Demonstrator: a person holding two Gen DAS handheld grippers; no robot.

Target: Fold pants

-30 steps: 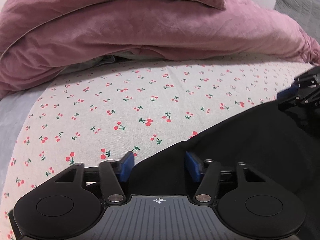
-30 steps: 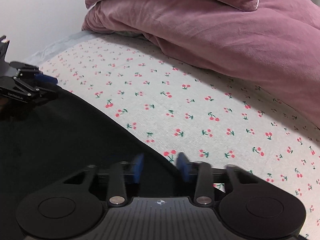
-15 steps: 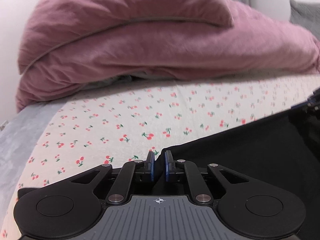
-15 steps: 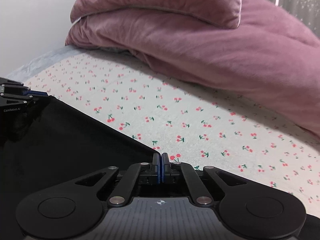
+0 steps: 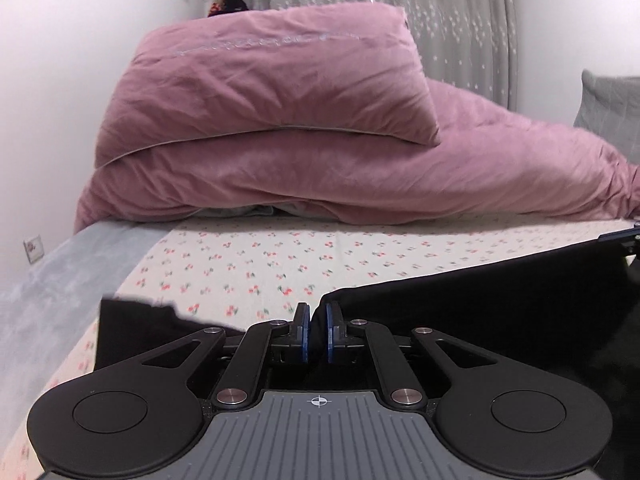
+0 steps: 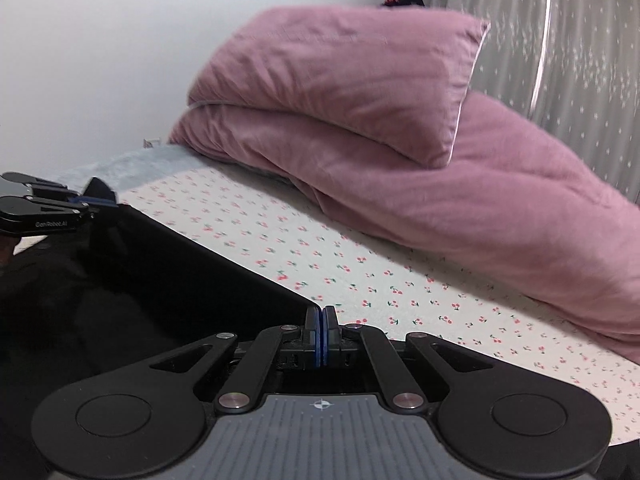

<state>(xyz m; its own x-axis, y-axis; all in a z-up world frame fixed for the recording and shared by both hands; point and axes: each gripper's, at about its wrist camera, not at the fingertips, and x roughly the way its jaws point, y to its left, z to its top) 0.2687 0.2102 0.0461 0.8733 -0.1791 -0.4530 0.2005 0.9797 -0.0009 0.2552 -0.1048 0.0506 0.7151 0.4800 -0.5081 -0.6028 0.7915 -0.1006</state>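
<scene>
The black pants (image 5: 480, 304) hang as a taut sheet between my two grippers above the cherry-print bed sheet (image 5: 280, 256). My left gripper (image 5: 318, 334) is shut on one corner of the pants' edge. My right gripper (image 6: 321, 334) is shut on the other corner, with the pants (image 6: 152, 288) stretching left to the left gripper (image 6: 86, 204), seen from the side. The right gripper's tip (image 5: 624, 236) shows at the right edge of the left wrist view. A lower part of the pants (image 5: 132, 332) shows under the left gripper.
A pink duvet (image 5: 360, 176) with a pink pillow (image 5: 280, 80) on top lies at the far side of the bed. A grey blanket (image 5: 72, 268) edges the bed on the left. A grey curtain (image 6: 560, 40) and a white wall (image 5: 60, 100) stand behind.
Both grippers closed on the pants' edge and lifted it off the bed. The view now sits higher and shows the pillow, wall and curtain.
</scene>
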